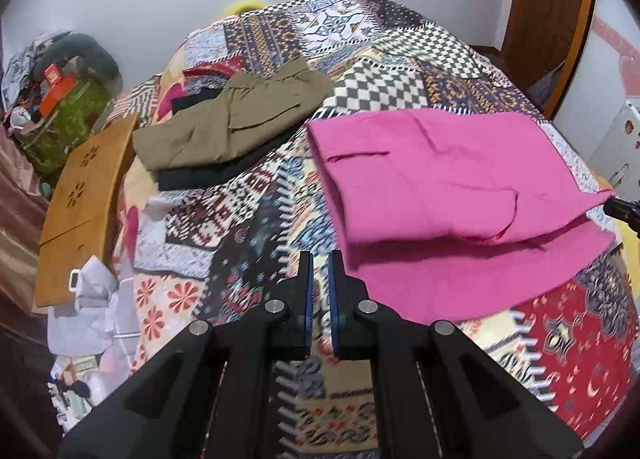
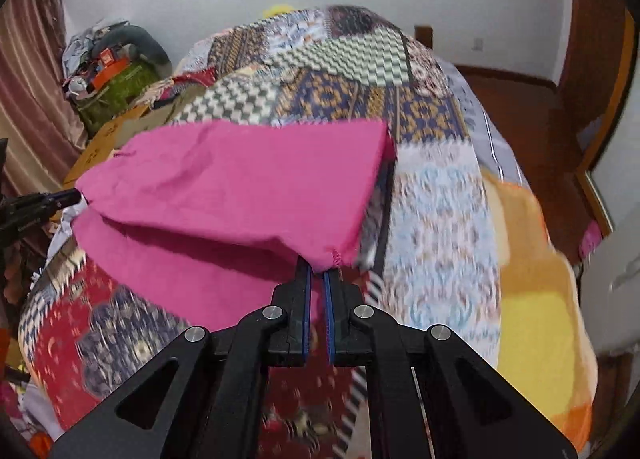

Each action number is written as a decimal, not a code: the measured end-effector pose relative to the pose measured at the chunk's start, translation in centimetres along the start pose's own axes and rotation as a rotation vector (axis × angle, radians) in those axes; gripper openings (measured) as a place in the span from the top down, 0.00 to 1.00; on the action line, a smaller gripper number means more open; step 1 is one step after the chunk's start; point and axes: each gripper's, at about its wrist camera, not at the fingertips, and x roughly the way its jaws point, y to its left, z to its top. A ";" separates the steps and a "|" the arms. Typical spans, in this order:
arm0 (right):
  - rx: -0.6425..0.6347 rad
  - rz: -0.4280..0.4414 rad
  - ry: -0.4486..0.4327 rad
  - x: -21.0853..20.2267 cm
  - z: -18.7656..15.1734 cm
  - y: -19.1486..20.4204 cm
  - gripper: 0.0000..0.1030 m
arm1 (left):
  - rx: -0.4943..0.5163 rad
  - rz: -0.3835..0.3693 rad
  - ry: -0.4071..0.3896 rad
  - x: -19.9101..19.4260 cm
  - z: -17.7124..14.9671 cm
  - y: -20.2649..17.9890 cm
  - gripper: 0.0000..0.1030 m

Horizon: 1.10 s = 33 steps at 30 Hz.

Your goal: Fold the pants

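Pink pants (image 1: 448, 199) lie on the patterned bedspread (image 1: 248, 211), their near part lifted and doubled over the rest. My right gripper (image 2: 318, 273) is shut on the pink pants' near right corner (image 2: 328, 257) and holds it above the bed; its tip shows at the right edge of the left wrist view (image 1: 622, 209). My left gripper (image 1: 320, 259) is nearly shut and empty, hovering just left of the pants' near edge. It shows at the left edge of the right wrist view (image 2: 70, 197), touching the pants' left corner.
Folded olive pants (image 1: 228, 119) lie on a dark garment (image 1: 208, 173) at the bed's far left. A wooden board (image 1: 80, 203) leans at the left edge, with white clutter (image 1: 96, 299) below. A yellow-orange blanket (image 2: 536, 299) hangs at the right side.
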 end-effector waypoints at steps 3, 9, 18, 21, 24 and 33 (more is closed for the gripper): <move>-0.001 -0.009 0.005 -0.8 -0.9 0.0 0.95 | 0.002 -0.002 -0.012 -1.0 -0.2 0.4 0.92; -0.030 0.007 -0.083 -4.1 0.2 1.5 0.92 | 0.062 0.011 -0.100 -4.0 1.6 -1.2 0.56; -0.153 0.068 -0.092 -2.4 2.0 6.9 0.29 | 0.291 0.036 -0.113 -3.2 2.5 -6.9 0.03; -0.203 0.088 -0.037 -0.3 1.7 8.3 0.29 | 0.359 0.042 -0.057 -1.2 2.0 -8.2 0.03; -0.243 0.102 0.011 1.7 1.4 9.3 0.29 | 0.396 0.045 -0.016 0.7 2.0 -9.0 0.03; -0.273 0.135 0.075 4.7 2.3 10.1 0.35 | 0.372 0.017 -0.004 3.0 3.8 -9.4 0.53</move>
